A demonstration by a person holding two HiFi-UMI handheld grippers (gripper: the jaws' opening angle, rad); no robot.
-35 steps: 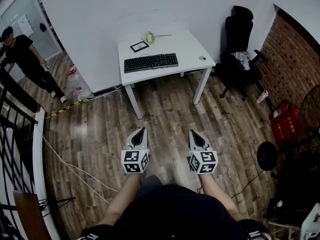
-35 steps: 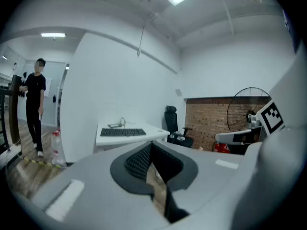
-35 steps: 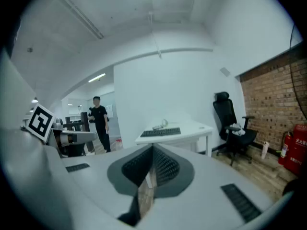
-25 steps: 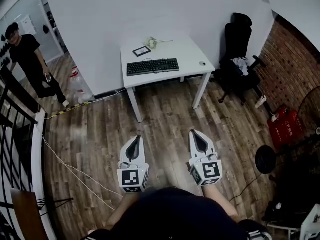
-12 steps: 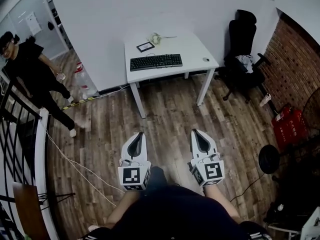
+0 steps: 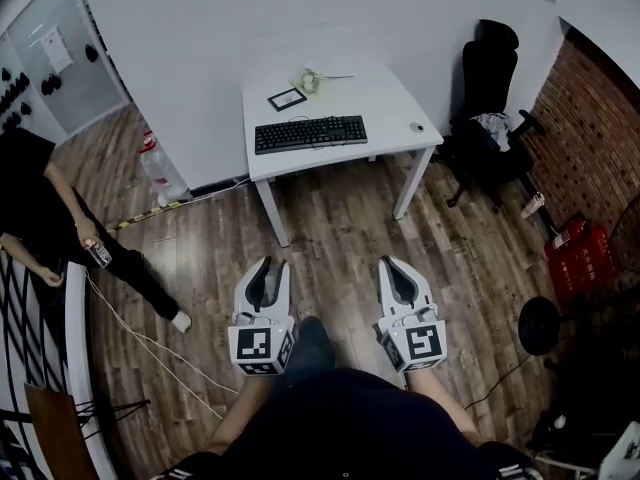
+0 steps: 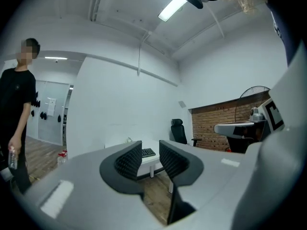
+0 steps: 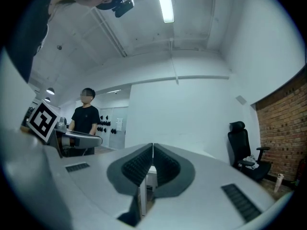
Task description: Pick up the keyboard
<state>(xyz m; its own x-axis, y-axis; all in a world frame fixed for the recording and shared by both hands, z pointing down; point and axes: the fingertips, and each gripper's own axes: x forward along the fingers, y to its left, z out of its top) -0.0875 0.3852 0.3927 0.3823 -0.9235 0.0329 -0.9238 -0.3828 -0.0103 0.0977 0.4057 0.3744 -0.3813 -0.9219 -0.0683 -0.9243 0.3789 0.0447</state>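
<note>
The black keyboard (image 6: 310, 133) lies flat on a white table (image 6: 385, 98) against the far wall, several steps ahead of me. Both grippers are held level over the wood floor, well short of the table. My left gripper (image 6: 271, 266) has its jaws opening, with a small gap and nothing between them. In the left gripper view the keyboard (image 7: 147, 152) shows far off through the gap of that gripper (image 7: 150, 147). My right gripper (image 6: 384, 262) is shut and empty; in the right gripper view its pads (image 8: 153, 146) meet.
On the table are a small picture frame (image 6: 287, 98), a pale flower-like bundle (image 6: 312, 81) and a mouse (image 6: 416, 126). A black office chair (image 6: 490, 88) stands right of the table. A person (image 6: 60, 233) walks at the left by a railing. A red crate (image 6: 575, 253) sits right.
The left gripper's jaws have parted from shut. The person at the left has walked down along the railing, nearer to me. The table sits about where it was.
</note>
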